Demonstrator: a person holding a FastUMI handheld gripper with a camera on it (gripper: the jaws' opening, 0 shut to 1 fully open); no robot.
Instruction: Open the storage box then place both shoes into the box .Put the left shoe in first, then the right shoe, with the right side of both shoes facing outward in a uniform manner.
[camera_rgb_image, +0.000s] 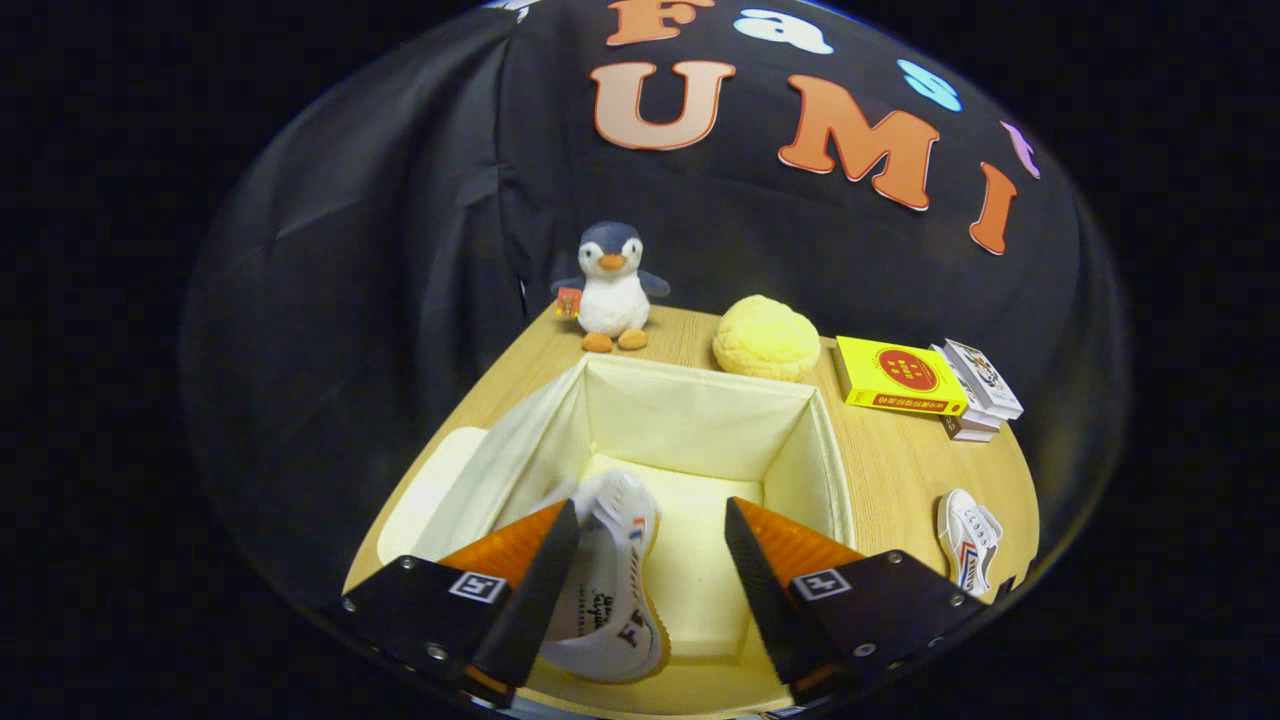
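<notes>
The cream storage box (700, 410) stands open on the wooden table, its lid (430, 490) lying flat against its left side. One white shoe (615, 580) lies inside the box on its floor, close to the left wall, sole side turned toward the right. My gripper (650, 525) hovers over the box, open, and the shoe sits beside the left finger (545, 570) with a wide gap to the right finger (755, 580). Neither finger presses on it. The other white shoe (968, 540) lies on the table to the right of the box.
At the back of the table stand a plush penguin (612, 285) and a round yellow bun-shaped cushion (766, 338). A yellow book (898, 376) and a small stack of books (980, 390) lie at the back right. The table (900, 470) ends just beyond the right shoe.
</notes>
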